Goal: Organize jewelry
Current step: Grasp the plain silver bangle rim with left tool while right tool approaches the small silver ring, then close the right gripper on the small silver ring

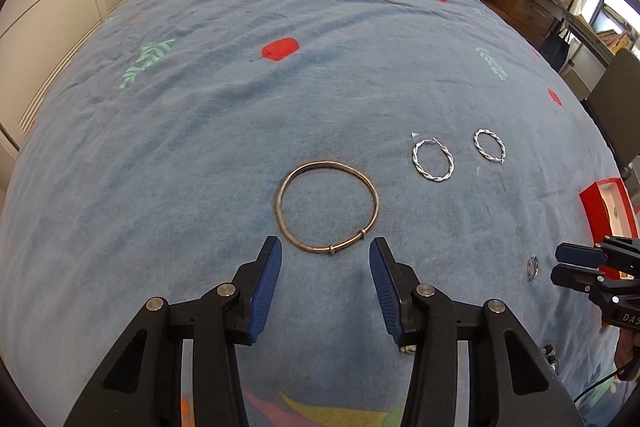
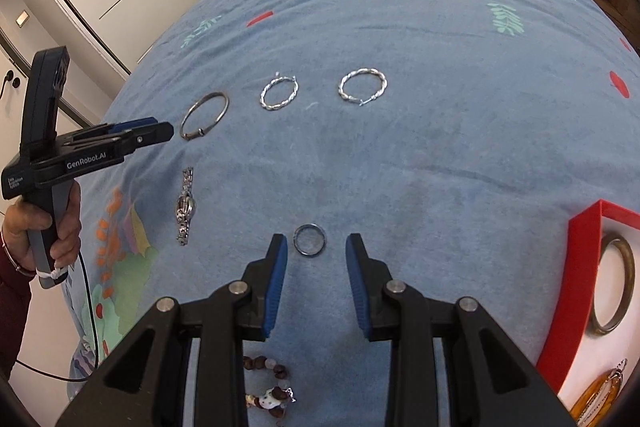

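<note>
Left gripper (image 1: 326,247), jaws spread and empty, above the near edge of a metal bangle (image 1: 327,206) lying flat on the blue bedspread (image 1: 240,115). Right gripper (image 2: 317,241), jaws likewise apart, flanking a small ring (image 2: 310,240) without touching it. Two twisted hoop earrings (image 2: 279,93) lie beyond; red tray (image 2: 580,247) at right.
</note>
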`<state>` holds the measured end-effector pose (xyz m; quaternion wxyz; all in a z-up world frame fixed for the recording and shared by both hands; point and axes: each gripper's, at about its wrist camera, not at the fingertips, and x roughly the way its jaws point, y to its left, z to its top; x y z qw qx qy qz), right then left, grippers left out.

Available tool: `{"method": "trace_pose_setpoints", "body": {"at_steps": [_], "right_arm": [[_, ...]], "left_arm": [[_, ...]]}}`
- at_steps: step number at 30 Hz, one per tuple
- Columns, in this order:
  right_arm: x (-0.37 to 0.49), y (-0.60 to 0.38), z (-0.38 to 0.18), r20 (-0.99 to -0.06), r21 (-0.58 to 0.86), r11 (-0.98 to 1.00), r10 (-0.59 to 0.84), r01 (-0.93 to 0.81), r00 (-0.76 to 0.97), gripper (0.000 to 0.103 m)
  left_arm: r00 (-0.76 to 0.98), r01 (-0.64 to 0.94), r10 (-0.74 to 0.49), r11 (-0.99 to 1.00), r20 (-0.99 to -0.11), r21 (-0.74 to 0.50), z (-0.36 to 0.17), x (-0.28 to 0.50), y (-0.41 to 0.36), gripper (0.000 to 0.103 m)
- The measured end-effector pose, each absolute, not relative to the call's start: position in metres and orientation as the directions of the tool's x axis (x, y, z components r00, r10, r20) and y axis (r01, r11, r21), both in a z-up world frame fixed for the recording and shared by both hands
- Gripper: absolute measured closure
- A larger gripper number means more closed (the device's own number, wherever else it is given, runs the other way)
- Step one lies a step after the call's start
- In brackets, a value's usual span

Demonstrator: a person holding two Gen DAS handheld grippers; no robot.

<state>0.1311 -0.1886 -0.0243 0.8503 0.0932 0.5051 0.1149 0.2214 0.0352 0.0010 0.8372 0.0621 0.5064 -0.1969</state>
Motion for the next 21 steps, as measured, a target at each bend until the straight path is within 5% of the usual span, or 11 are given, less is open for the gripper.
{"method": "trace_pose_setpoints", "body": {"at_steps": [10,16,21], "right_arm": [[0.140,-0.185,-0.039,-0.850,0.278,0.953,0.301,-0.117,0.432,0.074],[0.146,-0.185,-0.044,-0.854,0.281,0.952,0.307,-0.124,0.420,0.074],[0.149,-0.183,-0.050,-0.860,0.280,0.951,0.309,-0.130,0.406,0.074]], "left_arm": [[0.339,0.484,-0.307,0.867,-0.889,-0.115,-0.019,0.229,0.012,0.059],[0.327,0.506,-0.281,0.858,-0.902,-0.084,-0.029,0.239,0.006,0.075],[0.325,0.533,-0.245,0.846,-0.913,-0.038,-0.036,0.241,-0.008,0.075]]}}
